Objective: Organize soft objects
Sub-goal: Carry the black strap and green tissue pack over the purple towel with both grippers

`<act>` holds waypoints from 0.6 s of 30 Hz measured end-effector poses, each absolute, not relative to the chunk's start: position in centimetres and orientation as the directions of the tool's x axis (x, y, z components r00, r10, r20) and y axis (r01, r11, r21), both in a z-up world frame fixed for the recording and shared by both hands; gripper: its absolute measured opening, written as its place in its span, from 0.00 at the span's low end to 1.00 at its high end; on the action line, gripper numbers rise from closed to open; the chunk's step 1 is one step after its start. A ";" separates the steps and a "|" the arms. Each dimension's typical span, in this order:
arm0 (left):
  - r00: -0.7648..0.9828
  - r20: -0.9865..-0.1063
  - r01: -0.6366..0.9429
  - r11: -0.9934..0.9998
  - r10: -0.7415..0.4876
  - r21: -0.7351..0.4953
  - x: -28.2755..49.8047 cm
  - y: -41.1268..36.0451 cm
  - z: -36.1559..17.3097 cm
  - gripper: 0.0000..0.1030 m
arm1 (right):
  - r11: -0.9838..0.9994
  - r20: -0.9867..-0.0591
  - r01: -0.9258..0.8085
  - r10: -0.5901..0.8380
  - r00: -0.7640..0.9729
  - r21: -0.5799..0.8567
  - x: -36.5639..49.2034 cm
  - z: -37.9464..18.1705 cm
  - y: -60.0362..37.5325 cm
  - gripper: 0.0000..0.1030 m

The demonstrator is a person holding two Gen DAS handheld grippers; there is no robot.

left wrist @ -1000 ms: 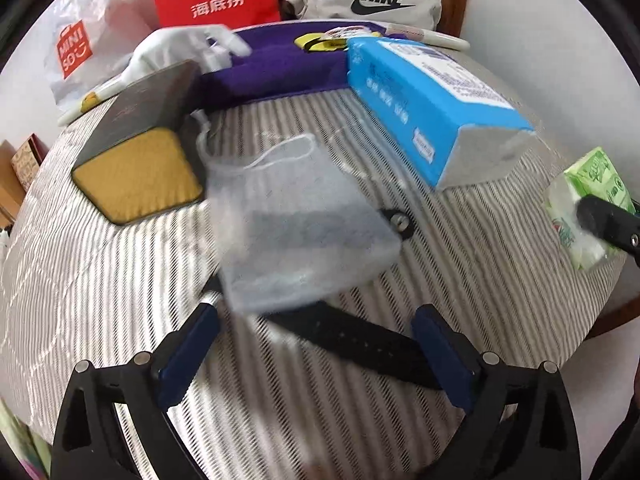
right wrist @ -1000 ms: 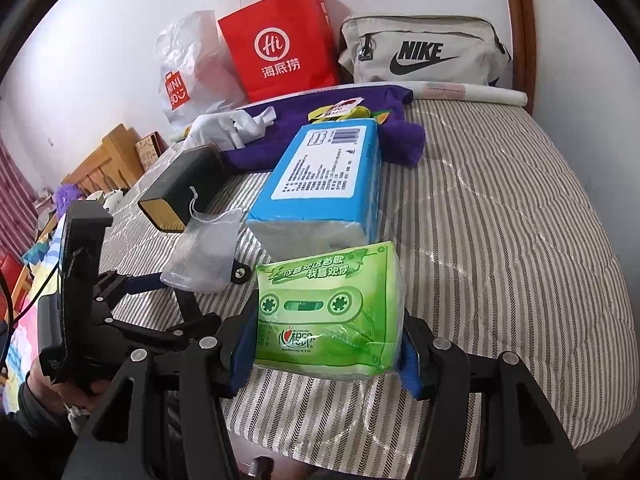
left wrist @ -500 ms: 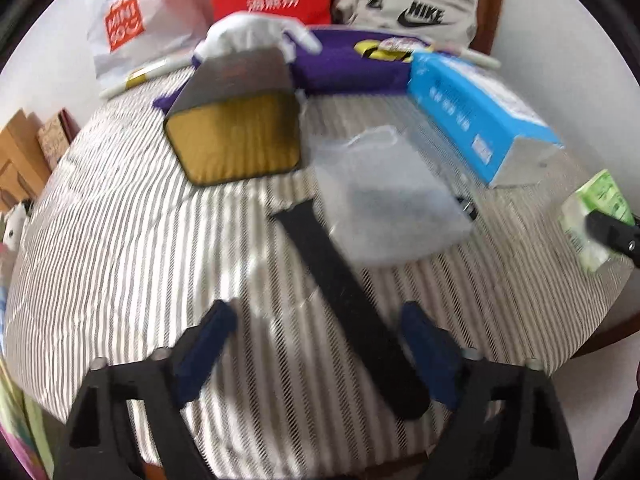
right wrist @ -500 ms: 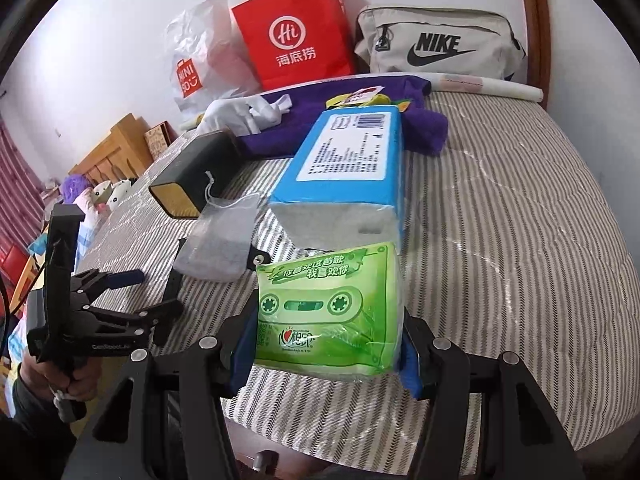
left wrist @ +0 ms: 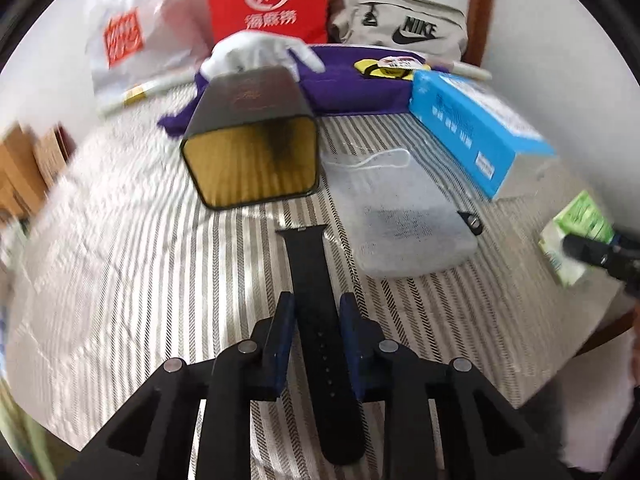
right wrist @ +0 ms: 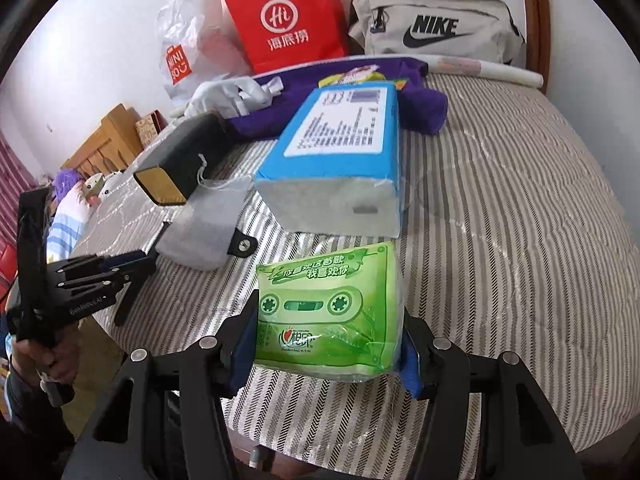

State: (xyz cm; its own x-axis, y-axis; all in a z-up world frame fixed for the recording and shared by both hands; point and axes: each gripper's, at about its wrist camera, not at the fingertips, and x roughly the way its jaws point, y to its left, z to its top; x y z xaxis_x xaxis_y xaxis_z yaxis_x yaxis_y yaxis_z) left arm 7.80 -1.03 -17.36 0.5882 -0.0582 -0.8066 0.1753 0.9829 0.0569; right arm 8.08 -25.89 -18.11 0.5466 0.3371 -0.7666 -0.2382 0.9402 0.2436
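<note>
My left gripper stands around the black strap, but whether its pads truly press the strap I cannot tell, and the strap's near end runs under my own frame. The strap's other piece hides beneath the mesh pouch, only a buckle tab poking out. What lies inside the pouch is a dark blur. The left side of the bed is smeared, as is the wooden furniture past its edge. From my left camera the green tissue pack is half covered by my right gripper's finger. In my right view the pack hides both pads.
</note>
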 end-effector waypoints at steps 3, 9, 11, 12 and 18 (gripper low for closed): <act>0.581 -0.810 0.158 0.987 -0.084 0.011 8.2 -0.4 -17.2 0.21 | 0.944 -0.777 -0.238 0.325 0.539 0.230 8.3 -18.8 -25.6 0.56; 0.575 -0.808 0.156 0.987 -0.128 -0.045 8.6 0.4 -17.2 0.20 | 0.938 -0.772 -0.245 0.343 0.536 0.247 8.6 -19.6 -25.5 0.56; 0.578 -0.803 0.159 0.985 -0.148 -0.068 8.5 0.8 -17.2 0.20 | 0.938 -0.773 -0.245 0.343 0.534 0.247 8.6 -19.6 -25.5 0.56; 0.577 -0.802 0.161 0.984 -0.156 -0.075 8.4 0.9 -17.2 0.19 | 0.938 -0.775 -0.244 0.342 0.531 0.247 8.6 -19.6 -25.5 0.56; 0.583 -0.797 0.152 0.985 -0.160 -0.086 8.1 1.7 -16.5 0.19 | 0.941 -0.777 -0.241 0.334 0.533 0.239 8.5 -18.7 -25.4 0.56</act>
State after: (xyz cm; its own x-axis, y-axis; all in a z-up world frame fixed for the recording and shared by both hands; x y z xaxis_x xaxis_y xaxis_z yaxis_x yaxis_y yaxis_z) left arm 8.11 1.70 -16.48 0.5827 -0.1596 -0.7968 0.1516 0.9847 -0.0864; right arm 8.55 -25.40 -18.66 0.5332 0.3340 -0.7773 -0.2415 0.9406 0.2386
